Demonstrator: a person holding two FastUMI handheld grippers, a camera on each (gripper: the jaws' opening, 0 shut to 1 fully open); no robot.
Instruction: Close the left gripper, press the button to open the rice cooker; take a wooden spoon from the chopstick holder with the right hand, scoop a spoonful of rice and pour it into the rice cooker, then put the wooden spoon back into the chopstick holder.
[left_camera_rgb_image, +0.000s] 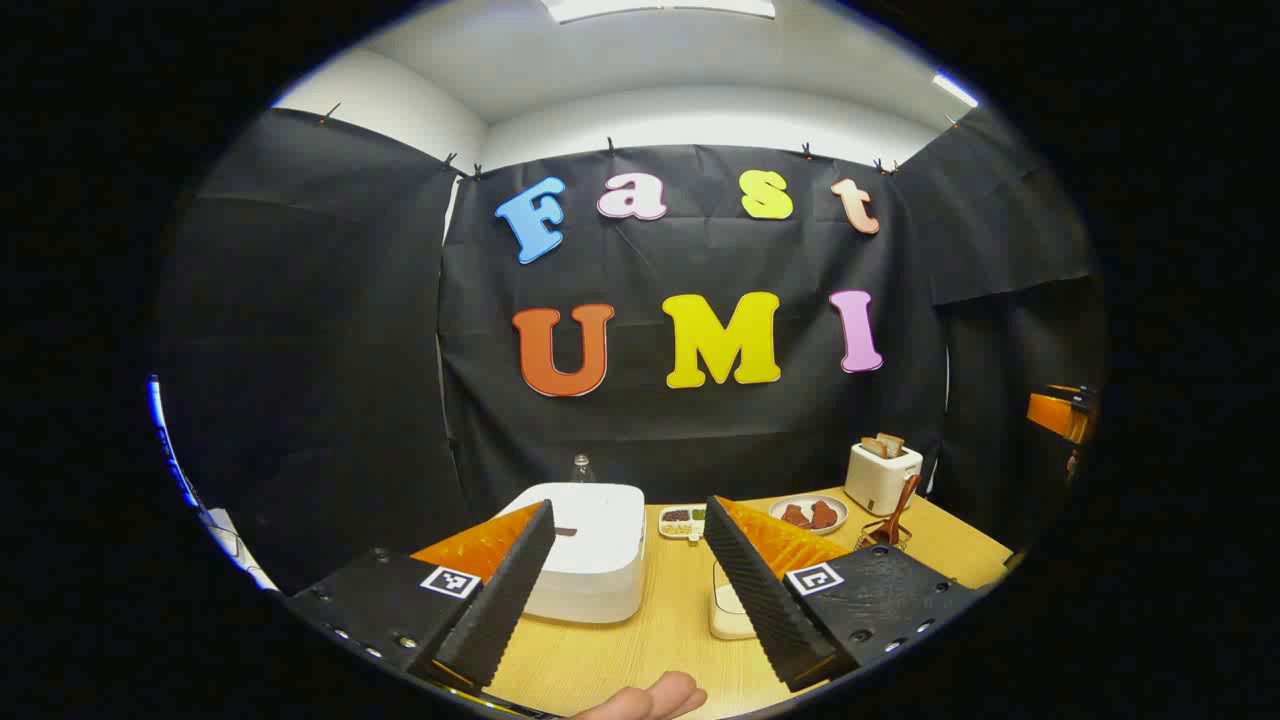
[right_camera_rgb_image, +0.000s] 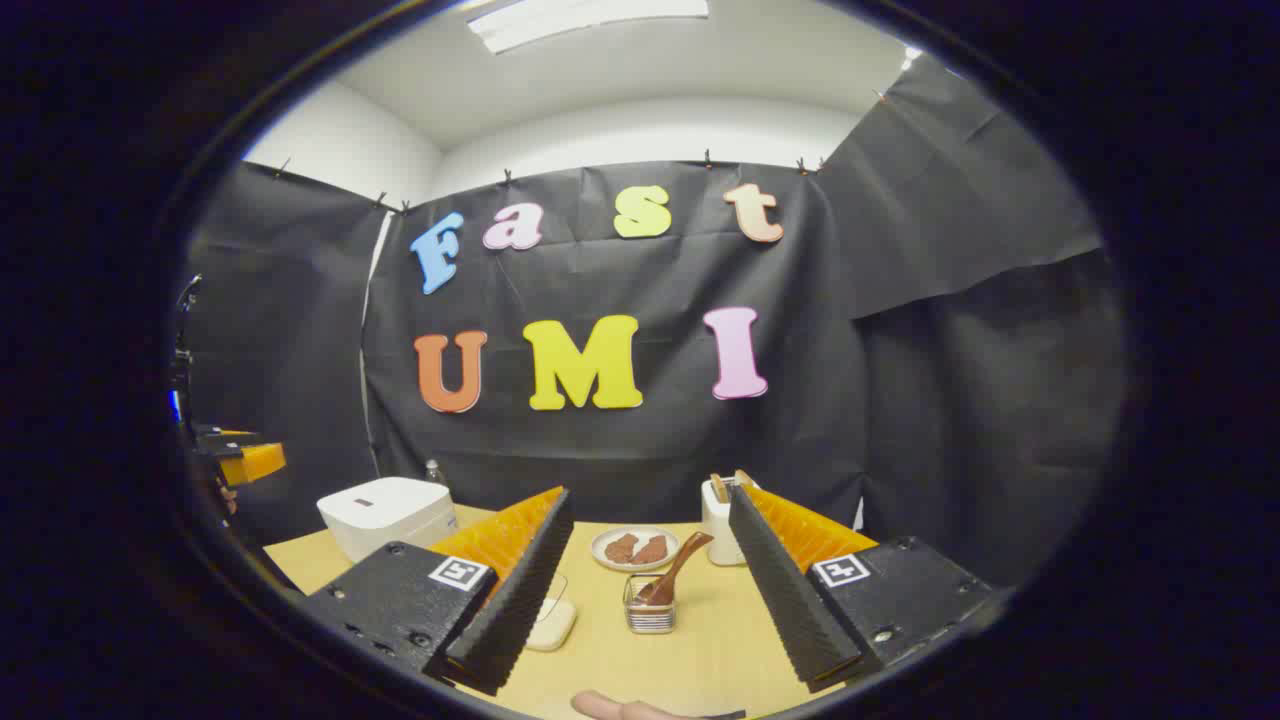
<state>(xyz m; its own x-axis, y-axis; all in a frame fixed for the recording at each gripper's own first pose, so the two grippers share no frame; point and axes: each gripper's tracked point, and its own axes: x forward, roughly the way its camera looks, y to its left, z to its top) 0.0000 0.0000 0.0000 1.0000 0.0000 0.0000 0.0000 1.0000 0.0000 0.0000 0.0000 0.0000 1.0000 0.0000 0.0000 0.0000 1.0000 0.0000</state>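
Note:
A white rice cooker (left_camera_rgb_image: 590, 545) with its lid down sits on the wooden table (left_camera_rgb_image: 640, 650), partly behind the left finger of my left gripper (left_camera_rgb_image: 628, 590), which is open and held above the near table. The cooker (right_camera_rgb_image: 385, 512) also appears at the left of the right gripper view. A wooden spoon (right_camera_rgb_image: 678, 567) leans in a wire chopstick holder (right_camera_rgb_image: 649, 604) straight ahead of my right gripper (right_camera_rgb_image: 645, 605), which is open and empty. The spoon (left_camera_rgb_image: 903, 505) and holder (left_camera_rgb_image: 882, 535) stand at the right in the left gripper view. A shallow white dish (left_camera_rgb_image: 730, 610) lies near the fingers.
A plate with brown pieces (right_camera_rgb_image: 634, 548) and a white toaster with bread (left_camera_rgb_image: 882, 472) stand at the back. A small divided dish (left_camera_rgb_image: 682, 521) and a clear bottle (left_camera_rgb_image: 580, 468) are behind the cooker. A fingertip (left_camera_rgb_image: 650, 698) shows at the bottom edge.

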